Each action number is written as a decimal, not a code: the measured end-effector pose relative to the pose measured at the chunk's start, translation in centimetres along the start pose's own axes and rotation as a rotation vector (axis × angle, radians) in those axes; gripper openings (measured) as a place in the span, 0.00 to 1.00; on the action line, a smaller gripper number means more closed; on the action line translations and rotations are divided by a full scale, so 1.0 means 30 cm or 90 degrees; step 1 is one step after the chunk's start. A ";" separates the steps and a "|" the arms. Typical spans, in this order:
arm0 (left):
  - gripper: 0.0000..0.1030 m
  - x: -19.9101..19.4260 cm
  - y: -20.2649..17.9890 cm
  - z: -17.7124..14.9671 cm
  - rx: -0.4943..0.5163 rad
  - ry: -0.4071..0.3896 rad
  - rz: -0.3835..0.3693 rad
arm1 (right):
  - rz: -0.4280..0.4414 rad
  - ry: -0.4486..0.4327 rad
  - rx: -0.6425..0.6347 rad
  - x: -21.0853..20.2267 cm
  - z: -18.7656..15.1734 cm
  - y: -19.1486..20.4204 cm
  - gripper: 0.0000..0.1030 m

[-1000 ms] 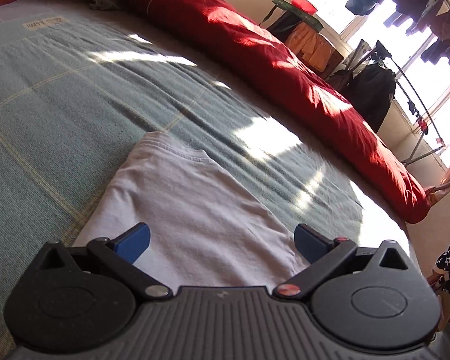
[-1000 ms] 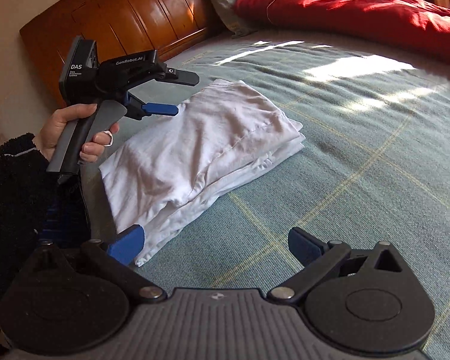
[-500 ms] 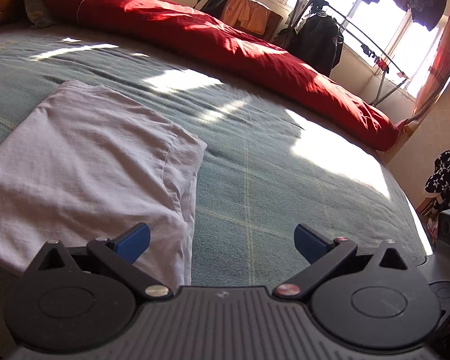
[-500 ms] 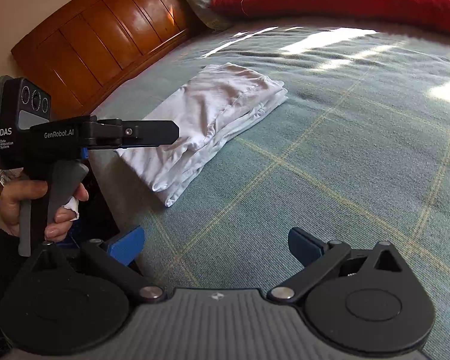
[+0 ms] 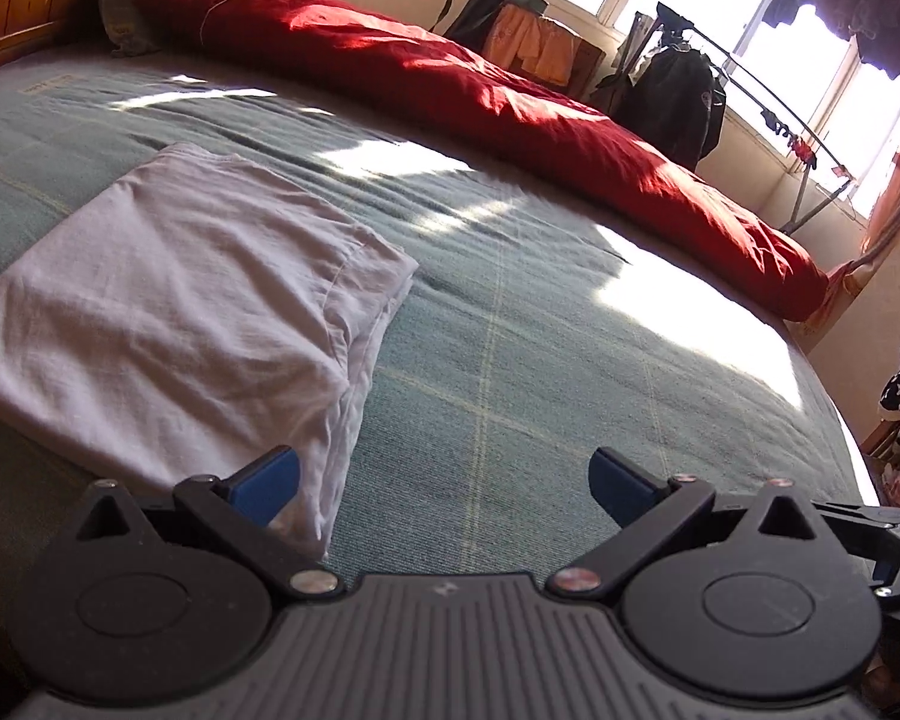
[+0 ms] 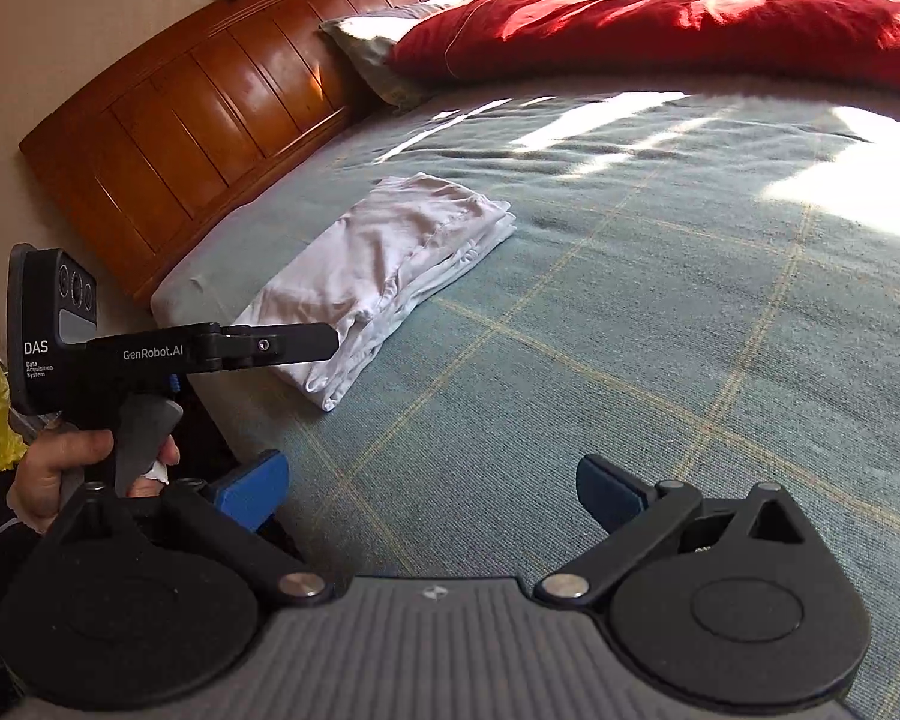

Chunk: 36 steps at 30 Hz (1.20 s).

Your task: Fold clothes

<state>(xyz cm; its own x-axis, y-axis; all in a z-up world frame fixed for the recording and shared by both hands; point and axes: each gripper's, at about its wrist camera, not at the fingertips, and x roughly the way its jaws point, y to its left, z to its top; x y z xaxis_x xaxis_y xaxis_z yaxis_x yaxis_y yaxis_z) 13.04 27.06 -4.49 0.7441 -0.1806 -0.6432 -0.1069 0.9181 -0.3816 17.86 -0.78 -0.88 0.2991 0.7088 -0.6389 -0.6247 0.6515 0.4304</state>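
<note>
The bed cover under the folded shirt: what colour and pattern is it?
The bed cover is muted blue-green with thin pale yellow grid lines, clearest in the right wrist view.

Folded white garment on green bedspread, beside left gripper.

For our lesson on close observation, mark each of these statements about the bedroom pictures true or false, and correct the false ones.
1. The folded white cotton garment lies on the green checked bedspread. True.
2. The left gripper is clamped on the garment. False: its fingers stand apart, holding nothing.
3. The long red quilt covers the garment. False: it lies along the far side of the bed, apart from the garment.
4. The right gripper is open and empty. True.
5. A brown wooden headboard stands at the end of the bed. True.
</note>
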 end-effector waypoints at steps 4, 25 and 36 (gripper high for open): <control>0.99 0.053 0.009 -0.036 -0.006 0.016 0.028 | -0.006 -0.005 0.000 -0.033 -0.013 -0.010 1.00; 0.99 -0.188 -0.278 -0.142 0.211 -0.140 0.332 | -0.020 -0.029 -0.042 -0.144 -0.070 0.008 1.00; 0.99 -0.307 -0.337 -0.229 0.187 -0.246 0.401 | -0.038 -0.036 -0.108 -0.178 -0.103 0.076 1.00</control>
<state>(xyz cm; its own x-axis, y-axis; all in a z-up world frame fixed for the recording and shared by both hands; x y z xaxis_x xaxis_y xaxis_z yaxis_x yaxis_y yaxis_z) 2.72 17.02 0.73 0.7840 0.4888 -0.3827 -0.4449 0.8723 0.2027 12.61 -3.90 1.54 0.3763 0.6879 -0.6207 -0.7163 0.6409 0.2760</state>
